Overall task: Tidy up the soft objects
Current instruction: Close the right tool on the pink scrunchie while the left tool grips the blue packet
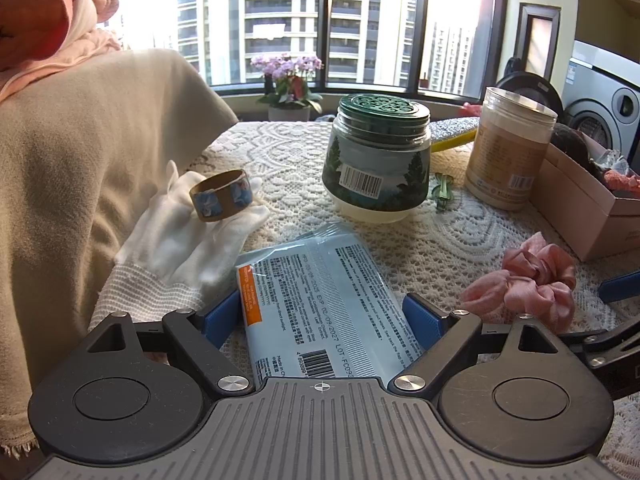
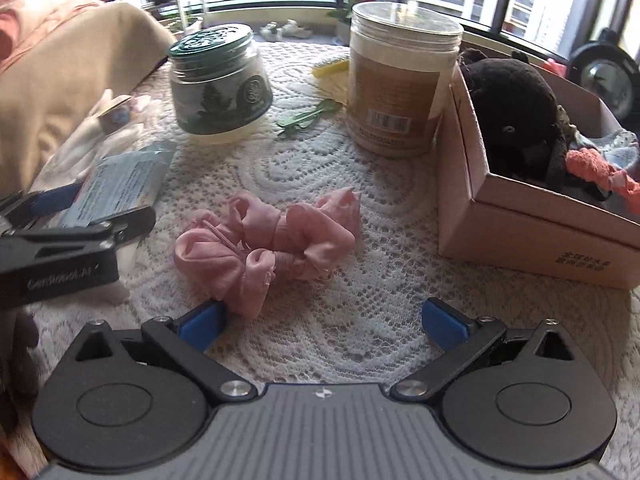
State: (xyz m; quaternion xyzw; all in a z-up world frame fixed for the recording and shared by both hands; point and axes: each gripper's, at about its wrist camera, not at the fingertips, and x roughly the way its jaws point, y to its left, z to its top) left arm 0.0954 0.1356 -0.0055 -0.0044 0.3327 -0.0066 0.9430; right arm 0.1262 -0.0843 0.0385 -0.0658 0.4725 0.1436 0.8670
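Gaping at their widest, the right tongs (image 2: 322,326) hovered over the lace-covered bench (image 2: 360,184) with nothing gripped, their left blue pad (image 2: 202,326) just beside the near edge of a pink scrunchie (image 2: 266,240) that lay loose on the lace. The left tongs (image 1: 322,318) also stood wide, a flat blue wipes packet (image 1: 320,300) lying between the pads; whether the pads touched it could not be told. To the right of the scrunchie sat an open cardboard box (image 2: 532,224) holding a black plush toy (image 2: 512,120) and a coral knitted piece (image 2: 596,170), with other cloth behind them. Beyond the scrunchie stood a tall tan jar (image 2: 396,88) with a clear lid, close to the box's left side, and a squat green-lidded jar (image 2: 218,84) further left; a small green clip (image 2: 306,118) lay between the two jars. Left of the packet, a white glove (image 1: 192,240) lay flat with a roll of patterned tape (image 1: 222,196) resting on it. A beige cloth (image 1: 100,168) draped over something bulky rose along the bench's left side, topped by pink fabric (image 1: 44,32). Pink flowers (image 1: 286,66) stood by the window behind.
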